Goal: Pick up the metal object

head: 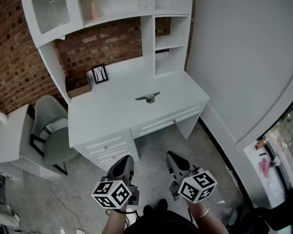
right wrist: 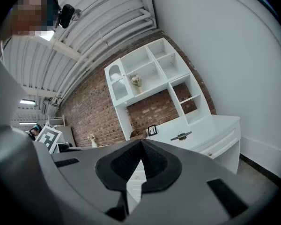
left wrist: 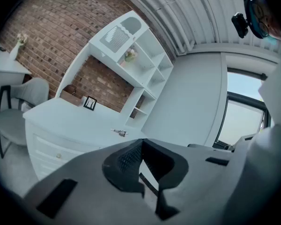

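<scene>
The metal object point(head: 148, 98), a small silver bar on a short base, lies near the middle of the white desk point(head: 117, 113). It also shows small in the left gripper view point(left wrist: 119, 132) and in the right gripper view point(right wrist: 181, 136). Both grippers hang low over the floor in front of the desk, well short of the object. My left gripper point(head: 122, 164) is shut with nothing in it, and its tips meet in its own view point(left wrist: 141, 142). My right gripper point(head: 175, 159) is shut and empty too, its jaws closed together point(right wrist: 141, 142).
A white hutch with shelves point(head: 168, 38) rises at the desk's back, against a brick wall. A black picture frame point(head: 99, 74) and a wooden box point(head: 79, 89) stand at the back left. A grey chair point(head: 53, 133) and a side table point(head: 7, 138) are to the left. Drawers point(head: 168, 122) face me.
</scene>
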`<act>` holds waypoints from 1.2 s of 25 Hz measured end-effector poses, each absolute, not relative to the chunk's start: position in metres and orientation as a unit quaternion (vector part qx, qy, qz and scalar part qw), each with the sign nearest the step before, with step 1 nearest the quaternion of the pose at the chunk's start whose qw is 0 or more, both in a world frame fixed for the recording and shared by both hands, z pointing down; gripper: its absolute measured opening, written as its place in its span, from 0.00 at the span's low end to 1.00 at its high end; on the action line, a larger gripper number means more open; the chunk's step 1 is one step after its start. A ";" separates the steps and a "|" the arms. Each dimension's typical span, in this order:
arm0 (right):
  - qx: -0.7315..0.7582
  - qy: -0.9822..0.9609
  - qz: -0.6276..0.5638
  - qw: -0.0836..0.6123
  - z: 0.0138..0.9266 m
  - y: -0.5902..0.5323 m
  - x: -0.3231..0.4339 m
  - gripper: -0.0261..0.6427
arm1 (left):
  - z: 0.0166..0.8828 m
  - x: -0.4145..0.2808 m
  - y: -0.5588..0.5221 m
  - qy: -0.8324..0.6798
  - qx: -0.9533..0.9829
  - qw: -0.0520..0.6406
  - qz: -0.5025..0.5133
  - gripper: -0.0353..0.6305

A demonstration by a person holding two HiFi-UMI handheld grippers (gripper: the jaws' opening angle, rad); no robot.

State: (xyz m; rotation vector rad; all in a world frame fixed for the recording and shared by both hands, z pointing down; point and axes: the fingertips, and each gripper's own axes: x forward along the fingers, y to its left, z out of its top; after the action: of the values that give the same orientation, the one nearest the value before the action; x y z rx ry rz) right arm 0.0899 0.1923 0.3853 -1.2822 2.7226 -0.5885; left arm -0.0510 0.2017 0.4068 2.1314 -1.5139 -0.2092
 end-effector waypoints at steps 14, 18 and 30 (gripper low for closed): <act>-0.426 0.893 -0.144 -0.018 0.393 0.184 0.110 0.05 | 0.398 -0.029 0.191 -0.575 0.798 0.179 0.000 0.07; -0.429 0.889 -0.161 -0.009 0.397 0.175 0.125 0.05 | 0.398 -0.020 0.185 -0.580 0.797 0.168 0.012 0.07; -0.411 0.882 -0.225 0.054 0.402 0.133 0.138 0.05 | 0.394 -0.019 0.162 -0.600 0.786 0.146 0.026 0.07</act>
State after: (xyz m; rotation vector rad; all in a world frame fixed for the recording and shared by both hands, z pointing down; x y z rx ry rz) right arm 0.1384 0.1335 0.4023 -1.2497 2.6786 -0.6820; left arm -0.0190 0.1620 0.3941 2.2637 -1.7267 0.0757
